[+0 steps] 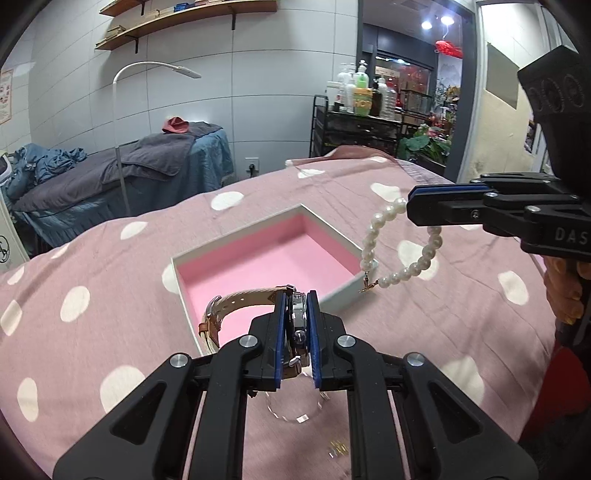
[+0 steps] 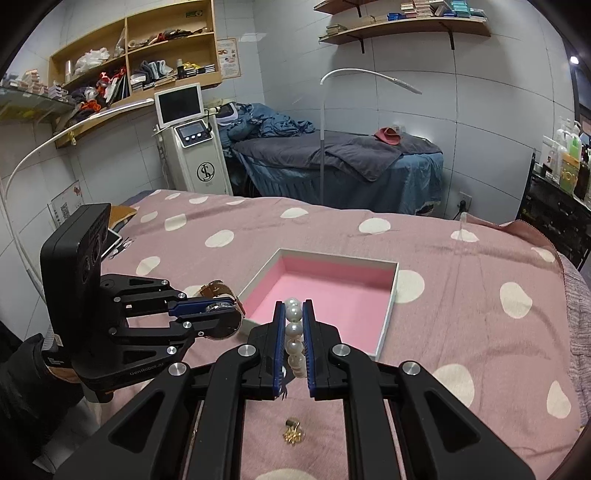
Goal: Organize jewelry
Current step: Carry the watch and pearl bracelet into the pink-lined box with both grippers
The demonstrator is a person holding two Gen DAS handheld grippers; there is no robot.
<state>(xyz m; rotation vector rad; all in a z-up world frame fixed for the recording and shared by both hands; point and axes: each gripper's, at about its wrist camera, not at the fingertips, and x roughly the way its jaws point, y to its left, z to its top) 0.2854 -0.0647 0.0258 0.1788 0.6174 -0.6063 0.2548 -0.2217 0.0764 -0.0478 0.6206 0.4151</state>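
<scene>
Clamping my left hand-held gripper (image 1: 295, 325) on a tan-strapped steel wristwatch (image 1: 258, 306) — my right hand-held gripper (image 2: 293, 332) pinches a white pearl bracelet (image 2: 294, 332) above the pink-lined white box (image 2: 388, 317).

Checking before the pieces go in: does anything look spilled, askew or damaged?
Nothing looks damaged or spilled. The watch and pearl bracelet are held clear of the empty pink-lined box; a small gold piece lies loose on the bedspread.

Treatment room around my rig

I looked over grey tiled walls (image 2: 461, 147), wooden shelves (image 2: 402, 24), a blue-draped massage bed (image 2: 340, 162), an arched floor lamp (image 2: 369, 75) and a bottle-laden cart (image 1: 354, 125) (ceiling spots glared beyond the doorway).
</scene>
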